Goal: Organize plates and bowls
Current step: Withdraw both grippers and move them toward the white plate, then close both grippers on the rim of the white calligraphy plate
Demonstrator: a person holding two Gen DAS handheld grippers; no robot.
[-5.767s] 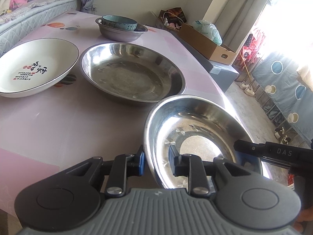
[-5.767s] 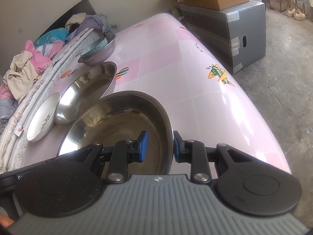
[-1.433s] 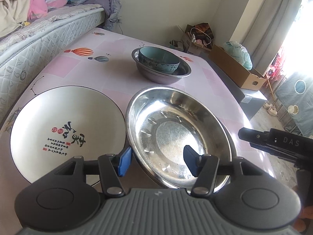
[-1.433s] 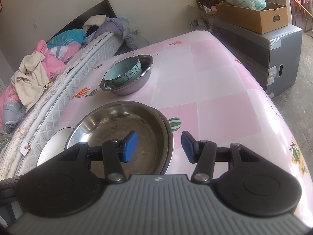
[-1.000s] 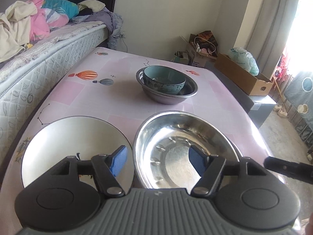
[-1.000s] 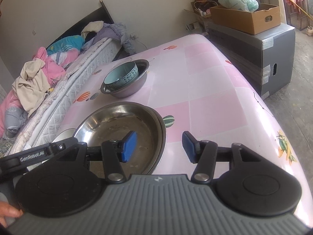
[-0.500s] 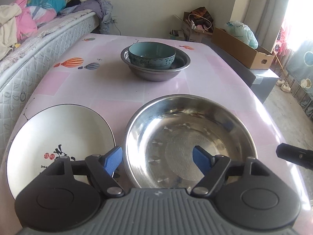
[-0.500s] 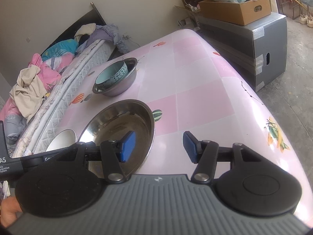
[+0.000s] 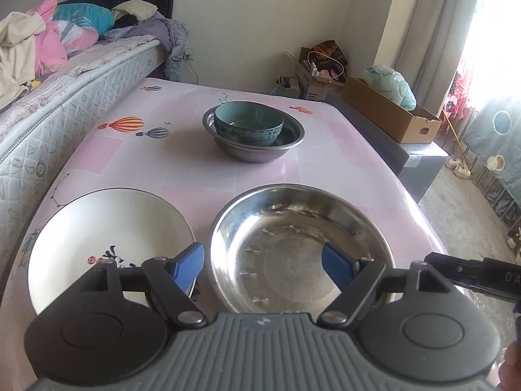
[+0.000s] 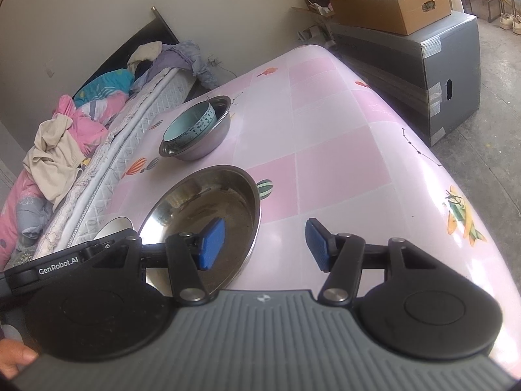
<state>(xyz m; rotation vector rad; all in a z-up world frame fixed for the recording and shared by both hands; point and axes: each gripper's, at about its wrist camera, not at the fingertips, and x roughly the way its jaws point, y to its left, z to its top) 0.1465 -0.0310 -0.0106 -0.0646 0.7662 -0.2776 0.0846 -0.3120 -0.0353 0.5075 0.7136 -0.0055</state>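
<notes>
A large steel plate (image 9: 299, 244) sits nested in another on the pink table (image 9: 130, 159), near the front; it also shows in the right wrist view (image 10: 202, 205). A white plate with a printed motif (image 9: 107, 231) lies to its left. A teal bowl (image 9: 248, 123) sits inside a smaller steel bowl (image 9: 289, 145) further back, and the teal bowl shows in the right wrist view too (image 10: 190, 127). My left gripper (image 9: 263, 268) is open and empty above the near rim of the steel plate. My right gripper (image 10: 263, 244) is open and empty at the plate's right rim.
A bed with piled clothes (image 9: 39, 49) runs along the table's left side. A grey box (image 10: 433, 65) carrying a cardboard box (image 10: 390, 9) stands to the right of the table. The table's right edge (image 10: 456, 189) drops to bare floor.
Both grippers let go of the steel plate after setting it in the other steel plate, opened wide and drew back. The left view has risen a little.
</notes>
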